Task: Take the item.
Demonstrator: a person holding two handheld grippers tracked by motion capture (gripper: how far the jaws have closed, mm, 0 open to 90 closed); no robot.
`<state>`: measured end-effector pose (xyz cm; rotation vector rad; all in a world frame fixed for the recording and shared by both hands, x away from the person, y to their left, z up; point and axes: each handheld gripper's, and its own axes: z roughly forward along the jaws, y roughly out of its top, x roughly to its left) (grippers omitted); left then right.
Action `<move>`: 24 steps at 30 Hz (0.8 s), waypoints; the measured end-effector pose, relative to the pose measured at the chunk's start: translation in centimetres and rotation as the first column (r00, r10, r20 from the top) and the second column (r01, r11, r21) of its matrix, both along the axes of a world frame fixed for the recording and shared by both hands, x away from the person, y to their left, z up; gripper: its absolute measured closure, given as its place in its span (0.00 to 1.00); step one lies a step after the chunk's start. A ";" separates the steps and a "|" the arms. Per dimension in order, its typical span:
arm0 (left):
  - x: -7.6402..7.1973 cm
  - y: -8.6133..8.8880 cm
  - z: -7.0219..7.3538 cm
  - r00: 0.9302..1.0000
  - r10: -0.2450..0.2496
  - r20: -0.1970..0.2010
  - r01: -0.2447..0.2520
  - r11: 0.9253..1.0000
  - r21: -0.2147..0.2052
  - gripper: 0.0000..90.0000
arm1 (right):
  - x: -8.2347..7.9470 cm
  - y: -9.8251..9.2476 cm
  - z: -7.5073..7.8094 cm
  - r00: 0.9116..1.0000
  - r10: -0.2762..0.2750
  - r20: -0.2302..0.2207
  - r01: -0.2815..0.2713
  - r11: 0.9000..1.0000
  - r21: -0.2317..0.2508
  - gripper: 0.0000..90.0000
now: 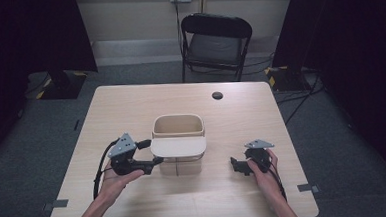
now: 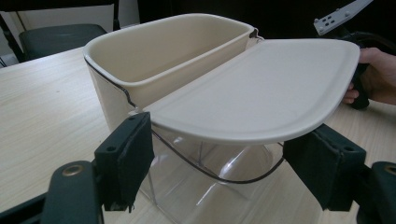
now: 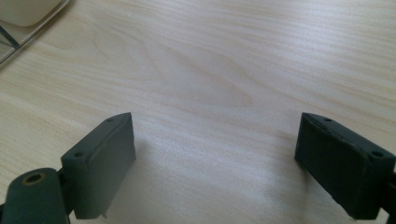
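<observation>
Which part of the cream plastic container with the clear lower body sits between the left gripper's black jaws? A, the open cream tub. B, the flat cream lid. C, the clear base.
B: the flat cream lid lies between the left gripper pads.

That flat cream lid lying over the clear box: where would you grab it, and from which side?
Take the cream plastic lid by its thin overhanging rim, coming in level from the left gripper side. It lies flat over the clear compartment beside the cream tub, its edge jutting past the wall, so the open jaws could close across its width.
</observation>
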<state>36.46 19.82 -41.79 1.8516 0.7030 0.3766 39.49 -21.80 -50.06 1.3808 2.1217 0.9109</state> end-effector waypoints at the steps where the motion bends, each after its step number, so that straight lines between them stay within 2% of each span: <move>1: 0.0 0.0 0.0 1.000 -0.001 0.002 0.001 1.000 -0.005 0.27 | 0.0 0.0 0.0 1.000 -0.001 -0.001 0.001 1.000 0.000 0.13; 10: 0.4 -0.2 0.5 1.000 -0.002 0.013 0.002 1.000 0.013 0.26 | 0.0 0.0 0.0 1.000 0.000 0.000 0.000 1.000 0.000 0.13; 14: 0.6 -0.3 0.6 1.000 -0.003 0.016 0.003 1.000 -0.004 0.26 | 0.0 0.0 0.0 1.000 0.000 0.000 0.000 1.000 0.000 0.13; 24: 0.9 -0.2 0.8 1.000 -0.007 0.014 0.007 1.000 -0.011 0.26 | 0.0 0.0 0.0 1.000 0.000 0.000 0.000 1.000 0.000 0.13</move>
